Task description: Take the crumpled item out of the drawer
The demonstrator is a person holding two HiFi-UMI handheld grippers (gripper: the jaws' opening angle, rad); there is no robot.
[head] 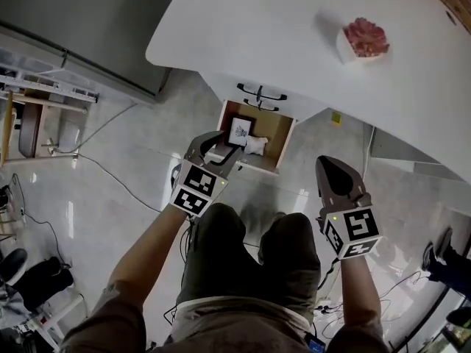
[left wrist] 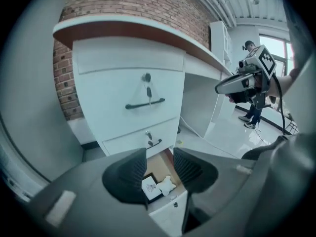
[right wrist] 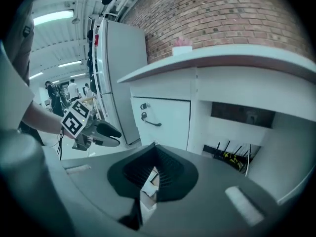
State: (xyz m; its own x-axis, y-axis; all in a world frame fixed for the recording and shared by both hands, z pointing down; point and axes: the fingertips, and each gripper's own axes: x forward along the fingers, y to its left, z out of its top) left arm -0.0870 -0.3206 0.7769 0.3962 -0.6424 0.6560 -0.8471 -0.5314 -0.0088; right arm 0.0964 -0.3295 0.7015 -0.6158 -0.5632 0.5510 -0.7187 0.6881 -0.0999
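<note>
Now, left claw [head: 221, 147] outstretched, jaws apart, over the drawer [head: 274, 134].

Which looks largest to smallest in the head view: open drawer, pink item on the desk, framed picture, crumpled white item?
1. open drawer
2. pink item, though it sits nearer the camera, so its true size is unsure
3. framed picture
4. crumpled white item, smallest

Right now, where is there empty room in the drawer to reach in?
The drawer is bare along its right side, beside the crumpled item. Its left is crowded: the black-framed card lies there, with the left gripper over it, jaws apart.
</note>
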